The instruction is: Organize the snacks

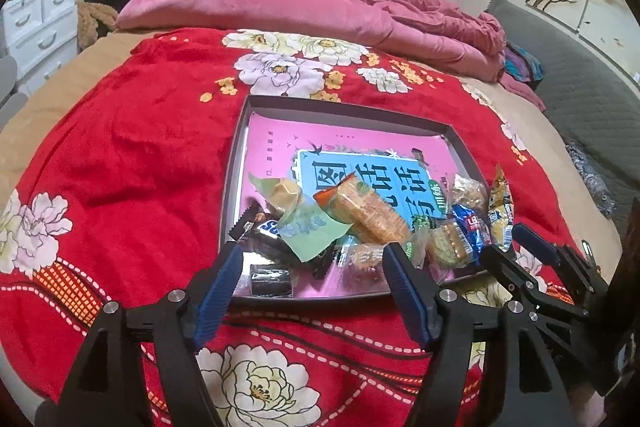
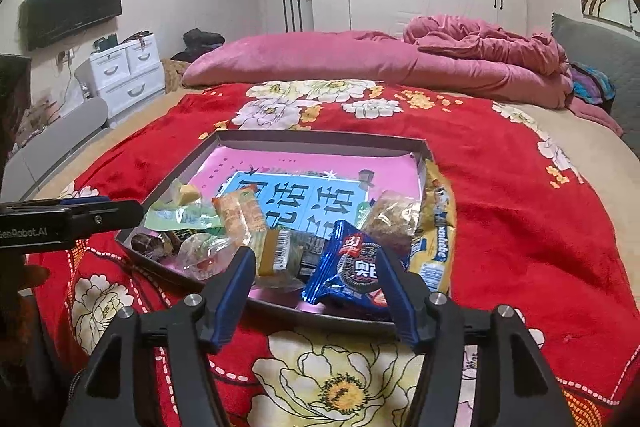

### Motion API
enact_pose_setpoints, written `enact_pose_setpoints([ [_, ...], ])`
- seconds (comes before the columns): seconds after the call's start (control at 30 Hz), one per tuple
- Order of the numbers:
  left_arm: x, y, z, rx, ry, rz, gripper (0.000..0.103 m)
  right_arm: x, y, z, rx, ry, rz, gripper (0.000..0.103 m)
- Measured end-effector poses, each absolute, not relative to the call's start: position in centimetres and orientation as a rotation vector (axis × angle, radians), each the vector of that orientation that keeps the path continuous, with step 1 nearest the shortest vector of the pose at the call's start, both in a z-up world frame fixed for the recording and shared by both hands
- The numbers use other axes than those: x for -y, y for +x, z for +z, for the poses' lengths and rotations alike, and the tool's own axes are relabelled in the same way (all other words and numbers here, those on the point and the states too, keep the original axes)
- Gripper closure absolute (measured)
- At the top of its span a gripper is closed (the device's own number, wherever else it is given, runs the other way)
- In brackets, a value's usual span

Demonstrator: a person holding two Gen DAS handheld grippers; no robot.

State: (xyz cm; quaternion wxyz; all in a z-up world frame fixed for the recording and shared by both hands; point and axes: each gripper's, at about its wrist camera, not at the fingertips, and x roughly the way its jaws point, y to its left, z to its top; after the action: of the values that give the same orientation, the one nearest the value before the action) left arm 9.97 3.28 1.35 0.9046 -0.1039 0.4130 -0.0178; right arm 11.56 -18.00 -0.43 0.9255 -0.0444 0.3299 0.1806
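Currently, the snacks lie heaped at the near end of a shallow grey tray (image 1: pixel 236 163) that rests on the red floral blanket (image 1: pixel 132 167) of the bed; judged from this layout, the sorting step is between picks, with both claws empty. The left claw (image 1: pixel 312 263) points downward at the near tray edge with its jaws spread, nothing pressed between the pads; a dark wrapped roll (image 1: pixel 270 281) and a green wrapper (image 1: pixel 316 231) lie just beyond it. The orange cracker pack (image 1: pixel 368 207) leans across the middle of the pile. The right claw (image 2: pixel 316 269) is likewise angled down, jaws spread, with the blue cookie packet (image 2: pixel 352 267) between the fingers but not visibly pinched. The yellow packet (image 2: pixel 436 227) overhangs the right tray wall. The next move probably calls for selecting one packet, centring the jaws on it and closing squarely, since the wrappers overlap and may slip.
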Motion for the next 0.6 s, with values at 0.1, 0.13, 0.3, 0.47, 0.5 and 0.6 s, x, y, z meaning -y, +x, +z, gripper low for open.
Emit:
enact_pose_setpoints([
  [0.1, -3.1, 9.8, 1.5, -0.849, -0.206, -0.031, 0.028, 18.3, 11.4, -0.1, -0.658, -0.084, 0.356, 0.036],
  [0.13, -3.1, 9.6, 1.6, -0.848, -0.204, -0.029, 0.028, 18.4, 11.4, 0.1, -0.652, -0.081, 0.352, 0.035],
  [0.3, -2.9, 9.1, 1.8, -0.846, -0.203, -0.029, 0.028, 19.3, 11.2, 0.9, -0.625, -0.057, 0.328, 0.029],
  [0.47, -2.5, 8.3, 1.7, -0.849, -0.196, -0.034, 0.028, 19.9, 10.8, 1.5, -0.626, -0.026, 0.310, 0.023],
  [0.5, -2.4, 8.1, 1.7, -0.852, -0.192, -0.037, 0.028, 20.0, 10.6, 1.6, -0.627, -0.021, 0.310, 0.022],
  [0.6, -2.2, 7.7, 1.6, -0.854, -0.191, -0.038, 0.028, 20.1, 10.0, 1.9, -0.624, -0.015, 0.307, 0.012],
])
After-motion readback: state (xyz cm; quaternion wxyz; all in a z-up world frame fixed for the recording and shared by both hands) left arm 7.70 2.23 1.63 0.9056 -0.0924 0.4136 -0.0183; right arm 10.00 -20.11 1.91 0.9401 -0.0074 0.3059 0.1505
